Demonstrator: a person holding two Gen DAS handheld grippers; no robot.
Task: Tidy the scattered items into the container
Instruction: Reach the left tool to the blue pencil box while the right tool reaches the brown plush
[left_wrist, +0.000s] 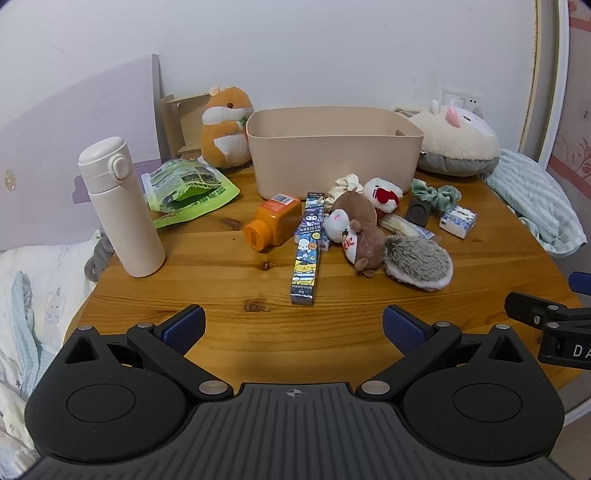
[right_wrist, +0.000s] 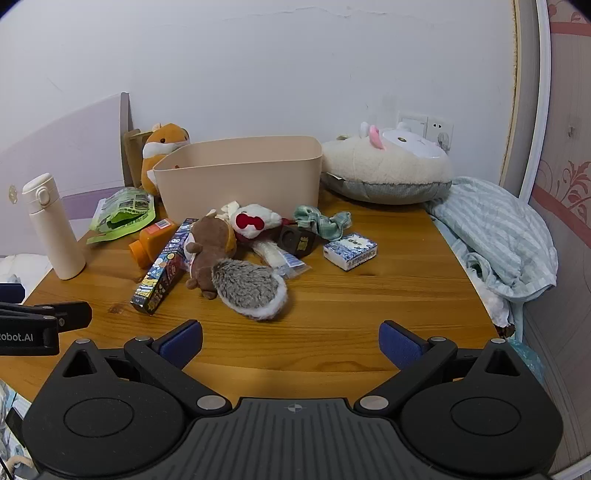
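Observation:
A beige bin (left_wrist: 332, 155) (right_wrist: 240, 177) stands at the back of the round wooden table (left_wrist: 229, 280). In front of it lie an orange bottle (left_wrist: 273, 223) (right_wrist: 151, 240), a long cartoon-print box (left_wrist: 308, 251) (right_wrist: 162, 269), a brown squirrel plush (left_wrist: 364, 236) (right_wrist: 221, 258), a small white plush (left_wrist: 382, 194) (right_wrist: 255, 221), a green scrunchie (left_wrist: 436, 192) (right_wrist: 321, 221), a black cube (left_wrist: 417, 212) (right_wrist: 297, 242) and a blue-white tissue pack (left_wrist: 458, 219) (right_wrist: 351, 251). My left gripper (left_wrist: 293, 326) and right gripper (right_wrist: 290, 341) are open and empty, near the table's front edge.
A white flask (left_wrist: 122, 206) (right_wrist: 53, 225) stands at the left by a green pouch (left_wrist: 188, 192) (right_wrist: 123, 214). An orange hamster plush (left_wrist: 225, 125) and a cream cushion (left_wrist: 458, 144) (right_wrist: 388, 166) flank the bin. Striped cloth (right_wrist: 495, 236) hangs off the right edge.

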